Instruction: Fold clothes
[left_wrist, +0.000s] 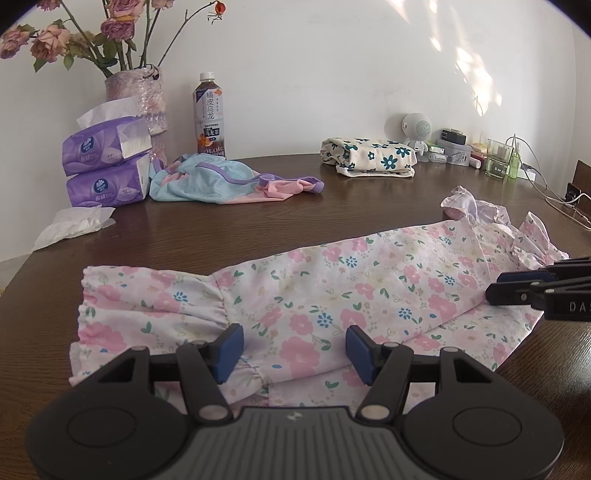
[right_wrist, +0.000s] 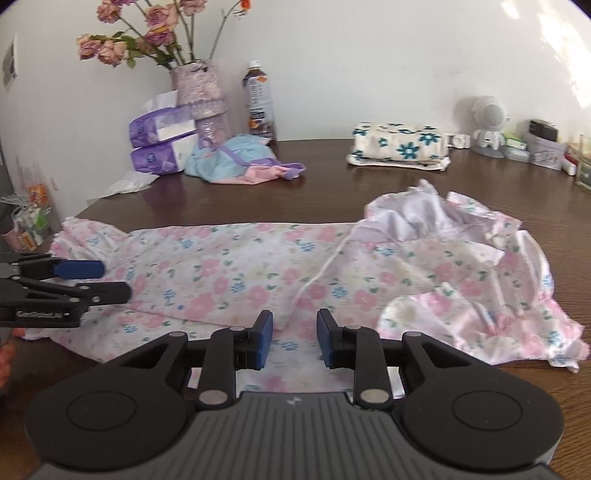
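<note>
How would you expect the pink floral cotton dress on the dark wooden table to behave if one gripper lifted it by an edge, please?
The pink floral cotton dress is probably floppy: it lies flat, with crumpled ruffles. It likely weighs little, as the cloth looks thin. Lifted at one edge by the open left gripper, the rest would probably drag along the dark wooden table.

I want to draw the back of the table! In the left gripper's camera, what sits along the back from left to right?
Tissue packs → vase → tea bottle → blue and pink garment → folded cream garment with blue flowers → little white robot figure → green clear container.
</note>
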